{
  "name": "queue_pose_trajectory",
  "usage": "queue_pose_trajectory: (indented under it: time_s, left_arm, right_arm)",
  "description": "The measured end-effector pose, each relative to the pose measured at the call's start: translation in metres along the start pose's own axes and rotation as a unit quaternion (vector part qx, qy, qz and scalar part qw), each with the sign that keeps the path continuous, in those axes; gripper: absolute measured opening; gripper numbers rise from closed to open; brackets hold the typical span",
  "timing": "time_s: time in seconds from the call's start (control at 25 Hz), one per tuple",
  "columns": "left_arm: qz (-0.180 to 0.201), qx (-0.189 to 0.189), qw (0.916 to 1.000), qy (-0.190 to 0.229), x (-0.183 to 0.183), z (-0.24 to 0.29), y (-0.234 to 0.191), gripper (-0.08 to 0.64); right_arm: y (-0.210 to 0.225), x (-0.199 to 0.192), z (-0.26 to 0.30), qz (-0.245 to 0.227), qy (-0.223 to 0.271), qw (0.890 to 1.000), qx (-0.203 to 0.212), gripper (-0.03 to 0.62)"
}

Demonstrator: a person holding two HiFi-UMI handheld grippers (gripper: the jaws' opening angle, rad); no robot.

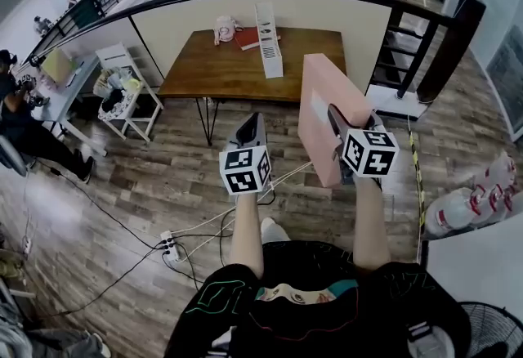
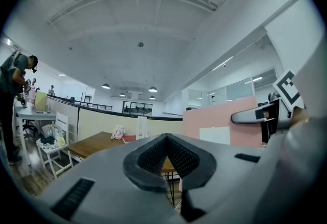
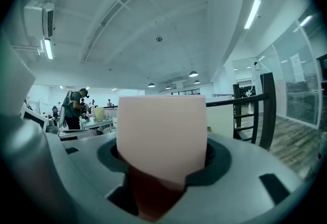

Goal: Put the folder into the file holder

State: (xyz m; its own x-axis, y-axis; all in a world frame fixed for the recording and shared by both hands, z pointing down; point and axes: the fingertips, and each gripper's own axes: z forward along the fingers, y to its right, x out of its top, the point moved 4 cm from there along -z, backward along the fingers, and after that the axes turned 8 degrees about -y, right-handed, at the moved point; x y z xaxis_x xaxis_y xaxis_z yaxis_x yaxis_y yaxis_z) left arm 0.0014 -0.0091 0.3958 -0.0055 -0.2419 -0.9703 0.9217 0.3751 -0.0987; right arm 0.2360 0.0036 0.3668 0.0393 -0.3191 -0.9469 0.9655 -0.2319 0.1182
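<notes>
A pink folder [image 1: 324, 115] is held upright in the air in front of me, and my right gripper [image 1: 339, 126] is shut on its lower edge. In the right gripper view the pink folder [image 3: 162, 136] fills the space between the jaws. My left gripper [image 1: 250, 134] hangs to the left of the folder, shut and empty, with its jaws [image 2: 166, 159] closed together. A white file holder [image 1: 268, 42] stands upright on the wooden table [image 1: 204, 70] ahead, well beyond both grippers. From the left gripper view the file holder [image 2: 141, 128] shows small and far off.
A red book [image 1: 252, 38] and a small pink-white object [image 1: 225, 28] lie on the table beside the holder. A curved partition wall [image 1: 359, 21] runs behind the table. Cables and a power strip [image 1: 170, 247] lie on the wood floor. A white chair [image 1: 122, 91] stands left of the table.
</notes>
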Motion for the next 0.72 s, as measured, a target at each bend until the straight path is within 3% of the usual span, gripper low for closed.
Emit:
queue_pose_trajectory:
  time_s: [0.32, 0.72]
  left_arm:
    - [-0.001, -0.001, 1.0000, -0.003, 0.001, 0.031, -0.014, 0.000]
    - [-0.001, -0.027, 0.9996, -0.003, 0.017, 0.119, -0.035, 0.000]
  right_arm:
    - [0.012, -0.001, 0.027, 0.007, 0.002, 1.000, -0.011, 0.278]
    - [0.048, 0.027, 0.093, 0.009, 0.012, 0.999, -0.046, 0.278]
